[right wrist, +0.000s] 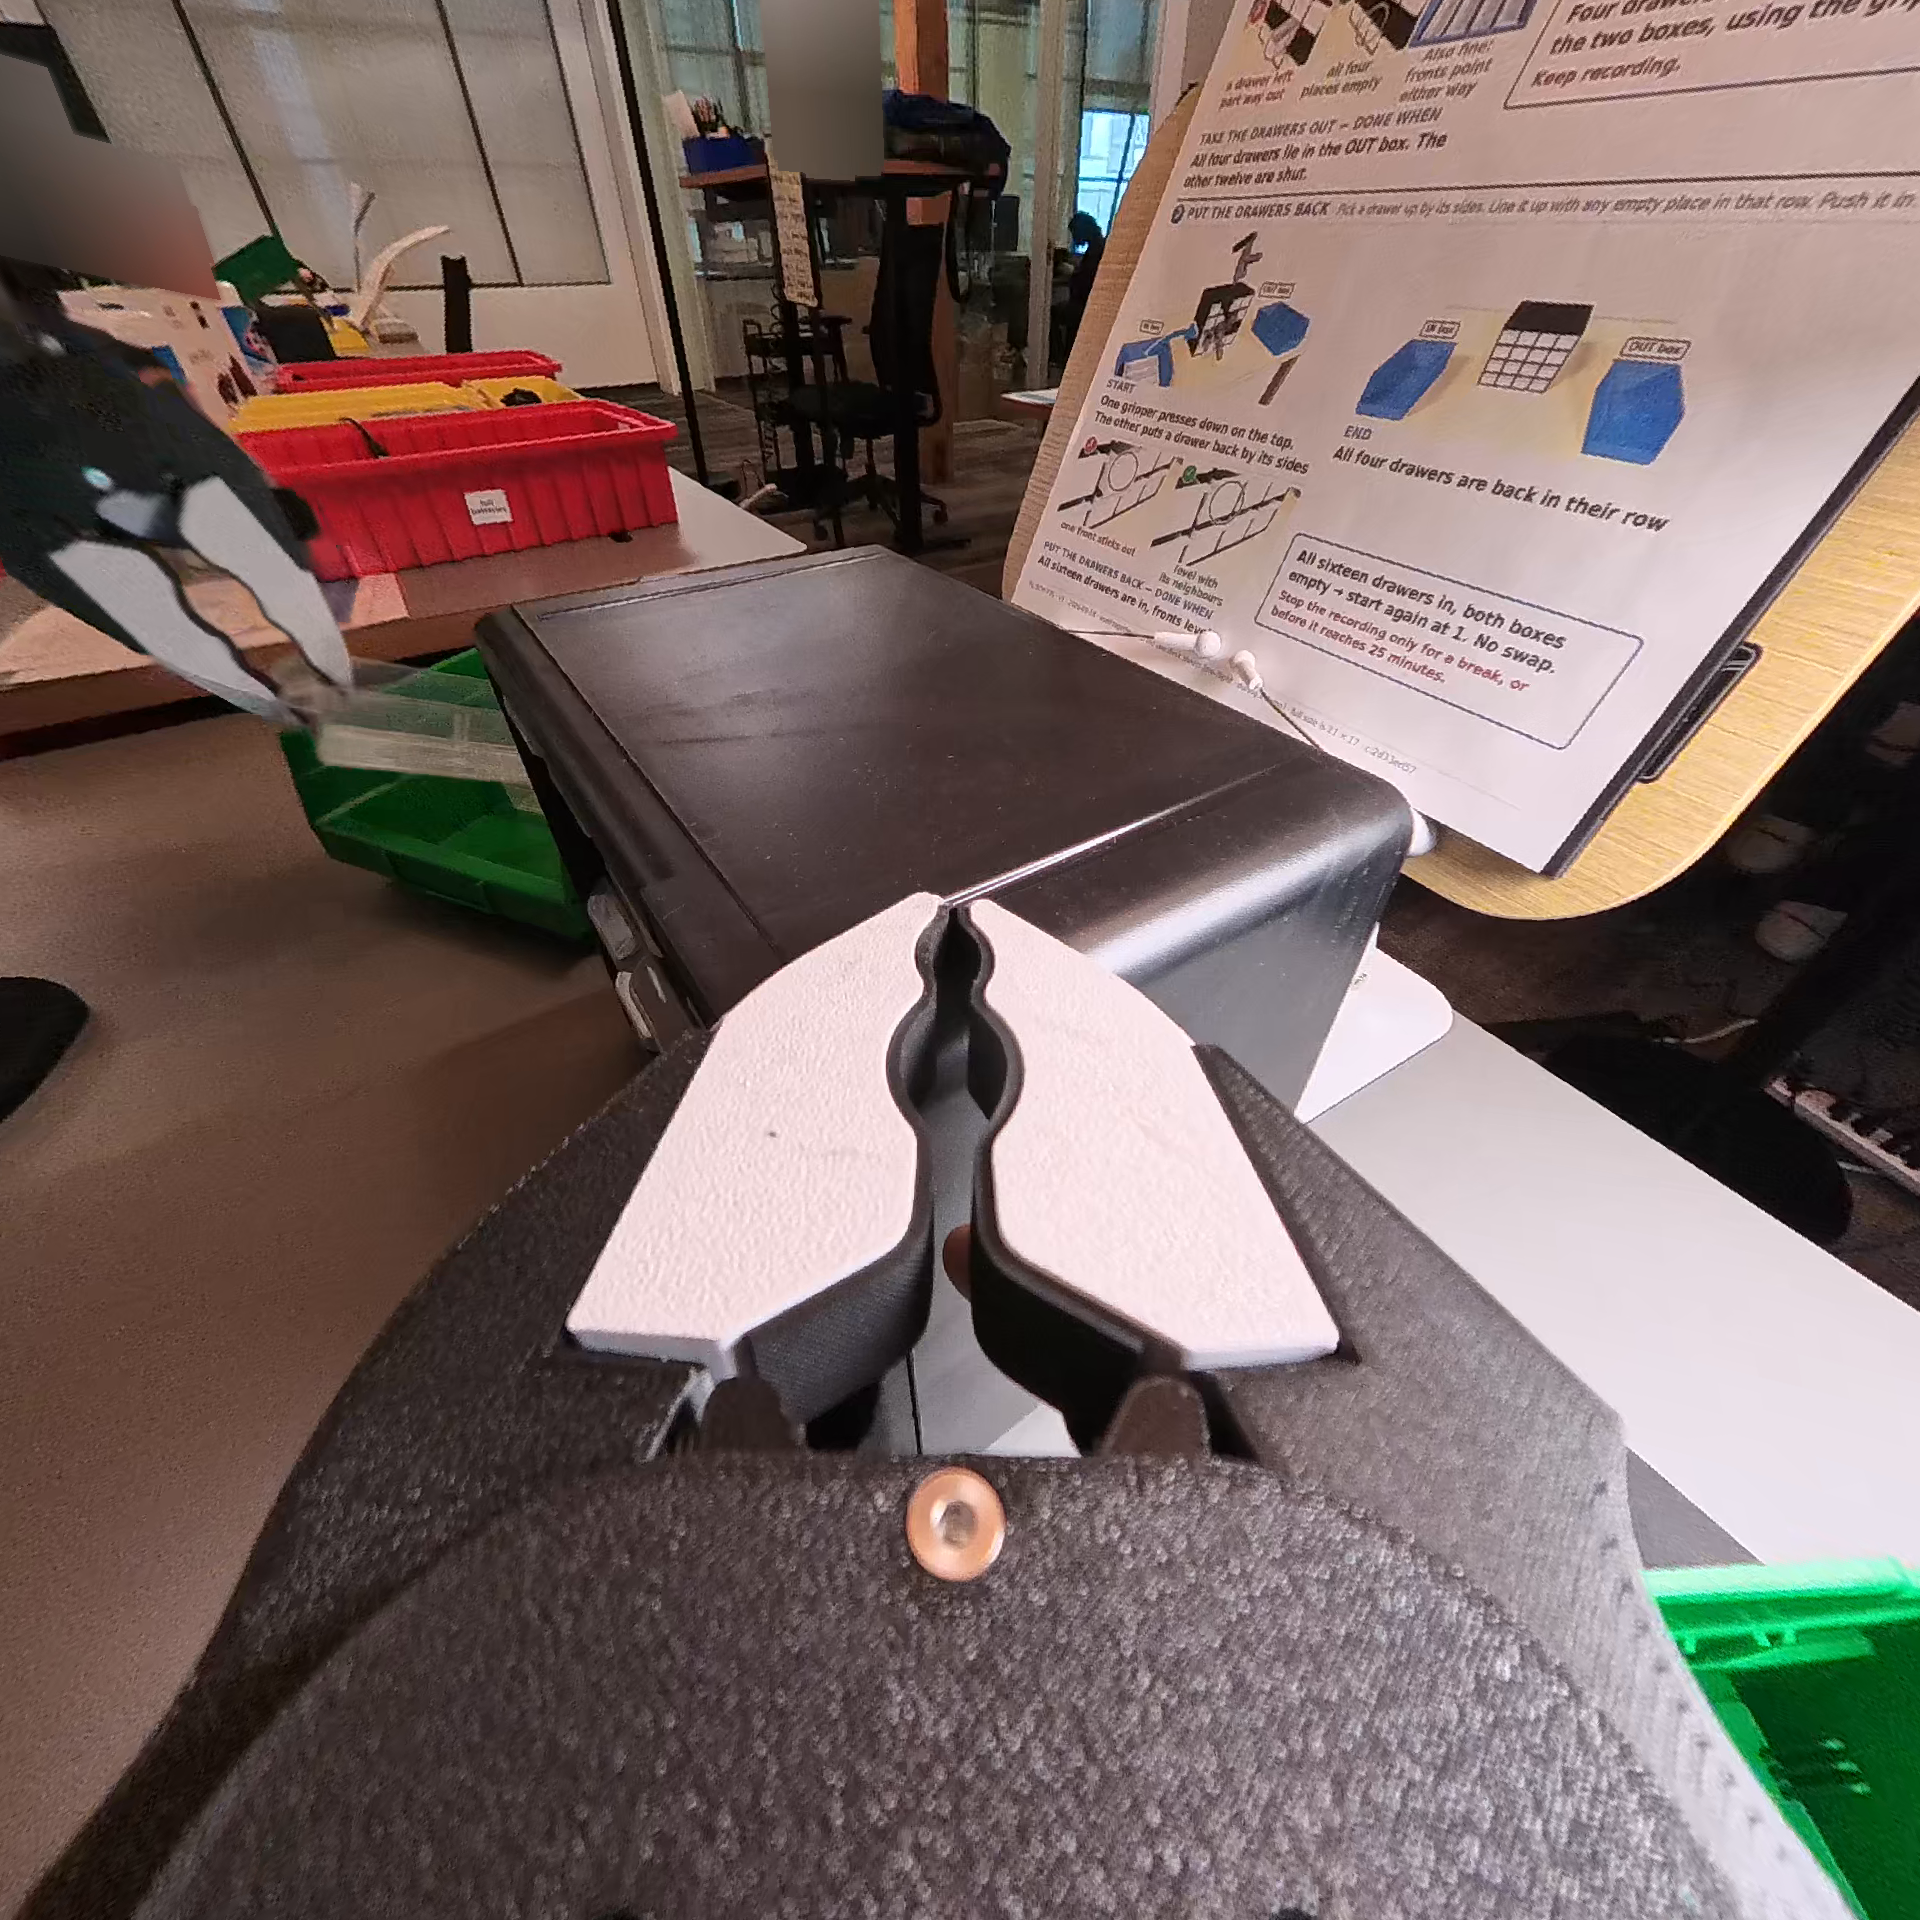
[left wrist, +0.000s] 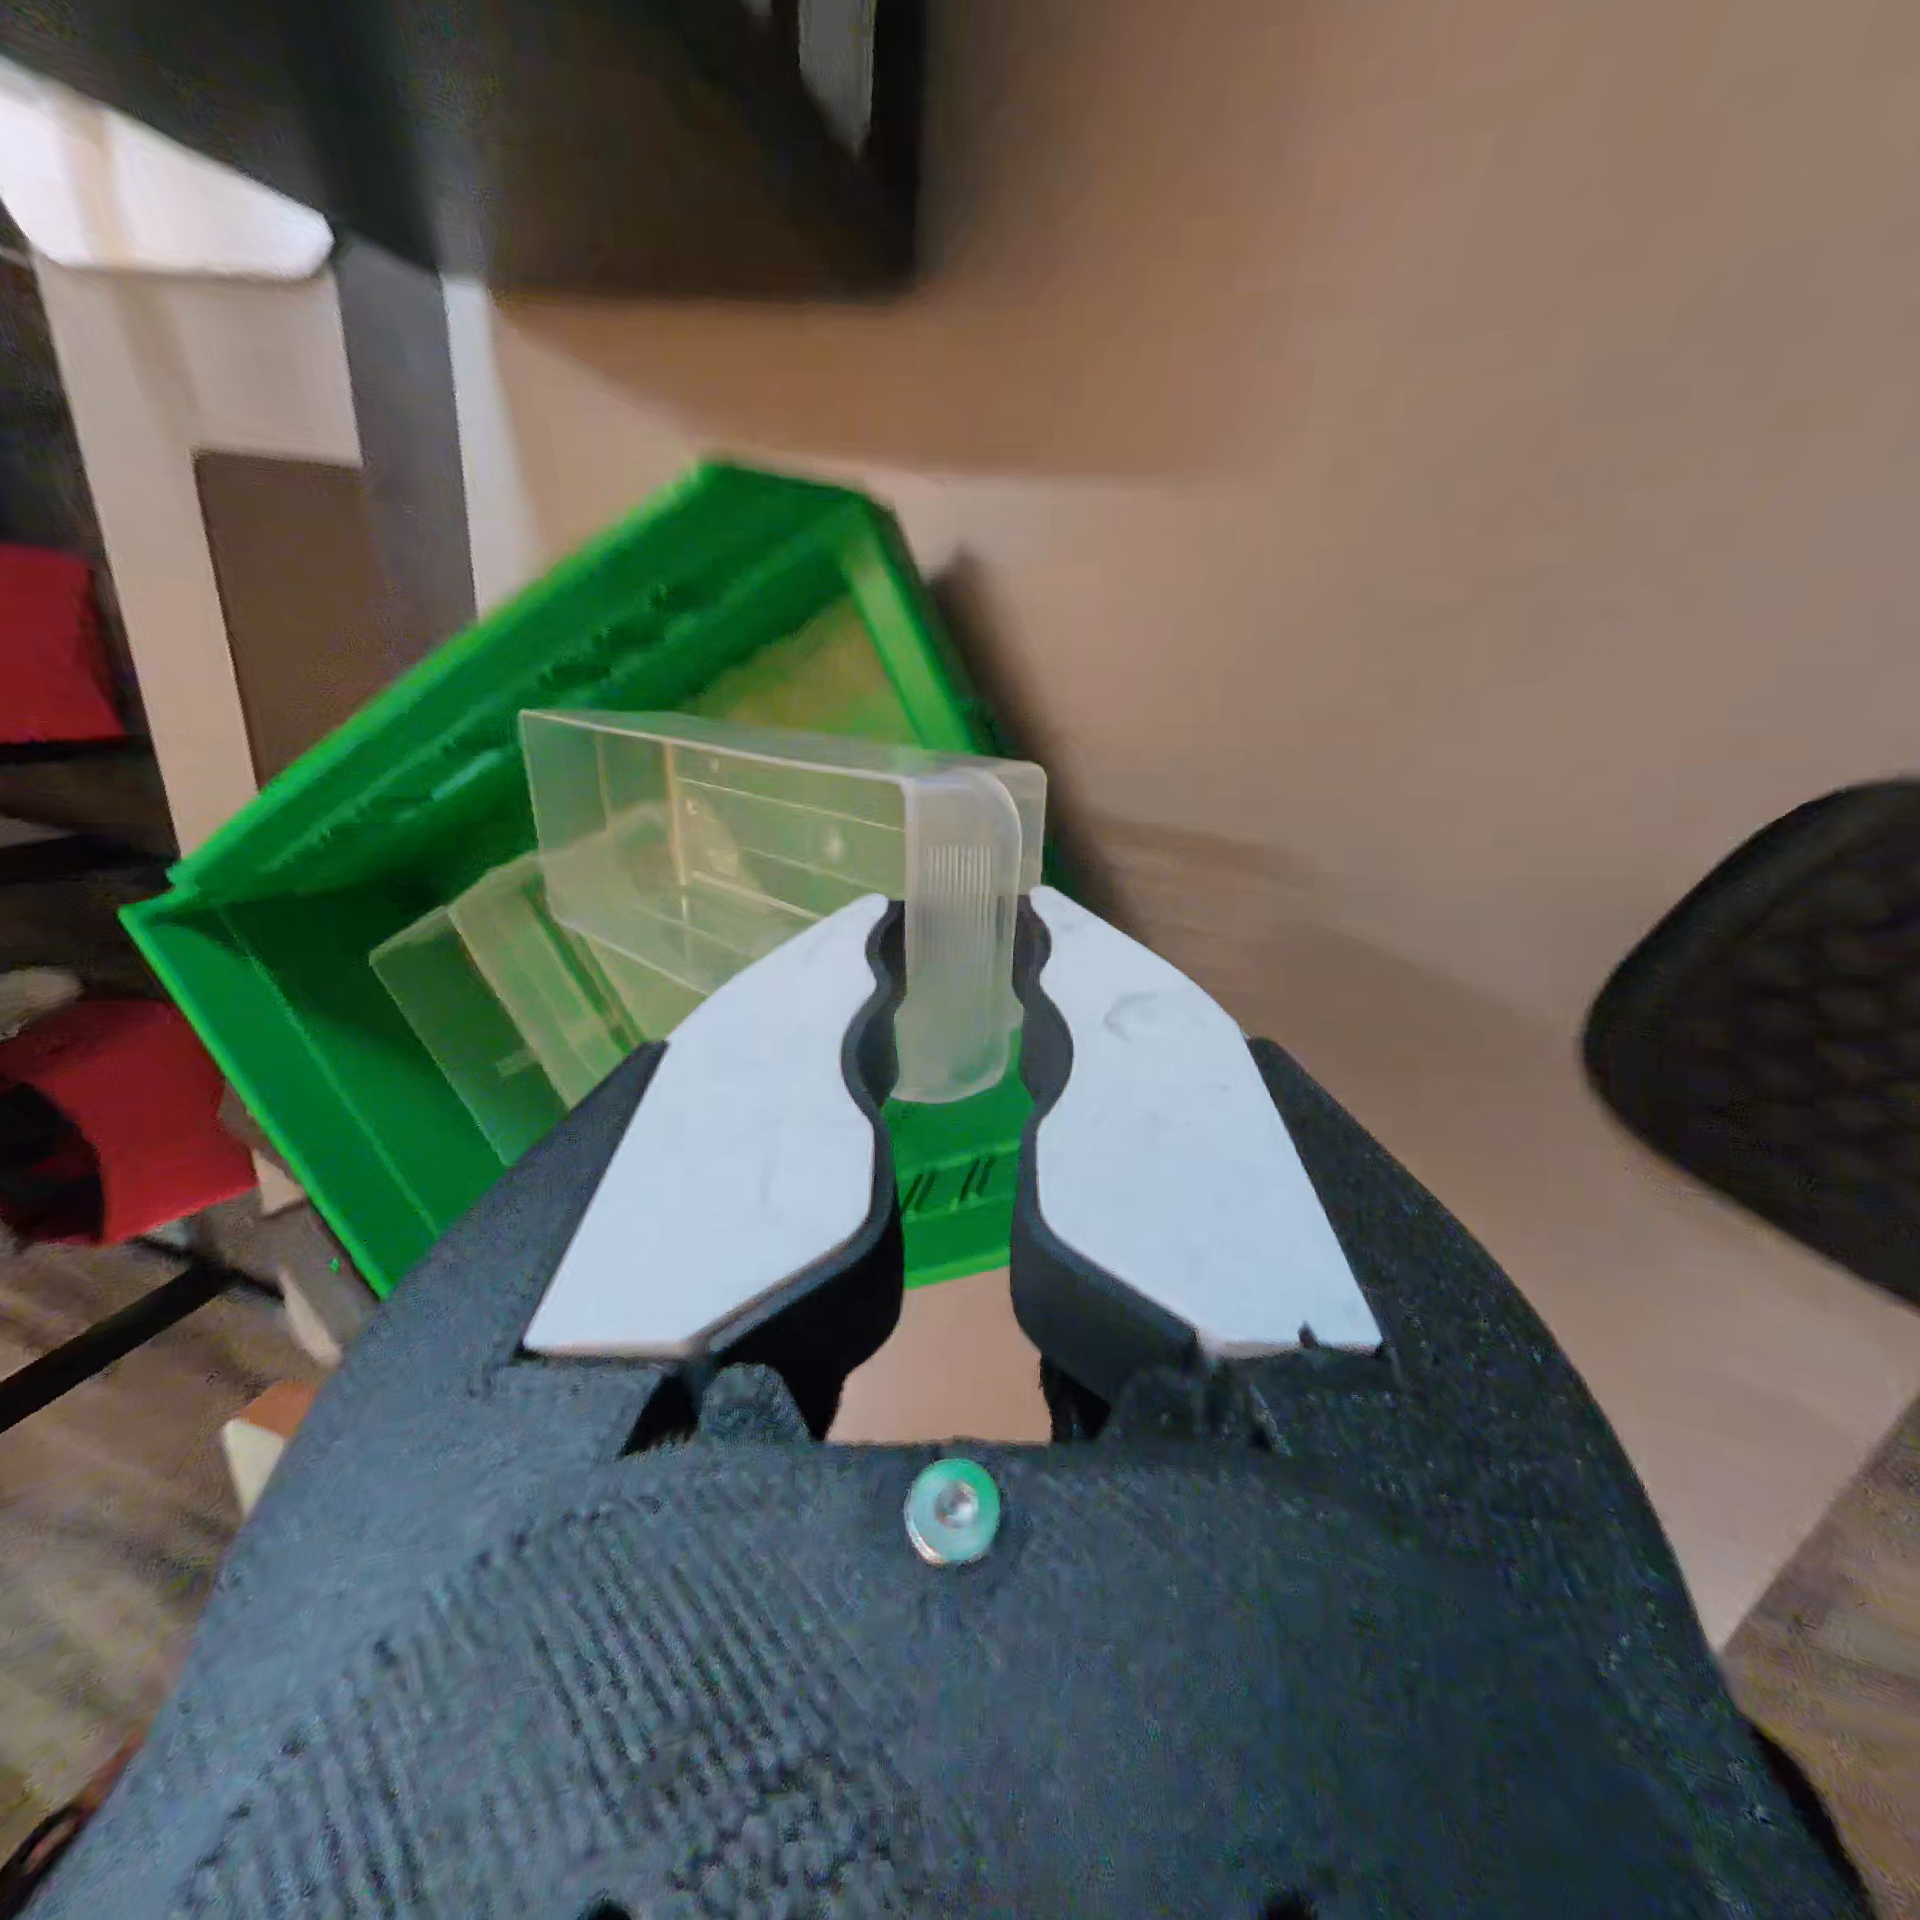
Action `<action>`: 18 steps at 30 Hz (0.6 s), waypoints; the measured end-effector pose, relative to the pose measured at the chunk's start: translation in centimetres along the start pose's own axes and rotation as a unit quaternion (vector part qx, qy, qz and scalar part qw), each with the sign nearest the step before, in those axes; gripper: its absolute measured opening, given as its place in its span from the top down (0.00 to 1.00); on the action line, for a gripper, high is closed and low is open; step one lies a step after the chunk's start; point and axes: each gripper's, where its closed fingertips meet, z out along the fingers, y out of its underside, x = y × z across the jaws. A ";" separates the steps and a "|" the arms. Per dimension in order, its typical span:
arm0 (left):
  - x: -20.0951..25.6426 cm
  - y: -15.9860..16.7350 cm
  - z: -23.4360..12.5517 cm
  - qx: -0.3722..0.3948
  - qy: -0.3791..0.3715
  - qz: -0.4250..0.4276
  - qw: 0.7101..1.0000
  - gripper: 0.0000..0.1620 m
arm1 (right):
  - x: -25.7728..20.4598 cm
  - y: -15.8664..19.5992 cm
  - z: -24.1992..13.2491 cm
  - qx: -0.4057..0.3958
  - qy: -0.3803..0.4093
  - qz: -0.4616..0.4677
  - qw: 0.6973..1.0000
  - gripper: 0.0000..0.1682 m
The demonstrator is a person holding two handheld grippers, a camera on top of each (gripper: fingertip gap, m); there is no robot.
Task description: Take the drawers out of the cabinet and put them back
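My left gripper [left wrist: 954, 914] is shut on the ribbed handle tab of a clear plastic drawer [left wrist: 727, 831] and holds it in the air above a green bin [left wrist: 301, 1039]. Another clear drawer [left wrist: 488, 987] lies inside that bin. My right gripper [right wrist: 951, 914] is shut and empty, its tips pressed on the near top edge of the black cabinet [right wrist: 883, 727]. In the right wrist view the left gripper [right wrist: 301, 707] shows at far left with the clear drawer [right wrist: 416, 727] over the green bin [right wrist: 436, 831], beside the cabinet.
An instruction board [right wrist: 1455, 416] leans behind the cabinet on the right. Red bins [right wrist: 468, 468] and yellow bins stand on a table behind. A second green bin [right wrist: 1808, 1714] is at lower right. A black chair [left wrist: 1766, 1018] is near the tan tabletop [left wrist: 1351, 623].
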 end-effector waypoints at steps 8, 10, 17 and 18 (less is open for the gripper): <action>5.6 -11.7 -6.4 0.093 0.079 -0.018 0.992 0.88 | 0.0 0.0 0.0 0.001 0.004 0.000 1.000 1.00; 6.7 -14.0 -6.5 0.090 0.092 -0.016 0.992 0.88 | 0.0 0.0 0.0 0.001 0.005 -0.001 1.000 1.00; 5.4 -18.9 -4.3 0.056 0.062 -0.065 0.994 0.88 | -0.1 0.0 -0.1 -0.006 0.012 -0.008 1.000 1.00; 5.1 -19.3 -4.0 0.053 0.061 -0.067 0.994 0.88 | -0.1 0.0 -0.1 -0.007 0.012 -0.009 1.000 1.00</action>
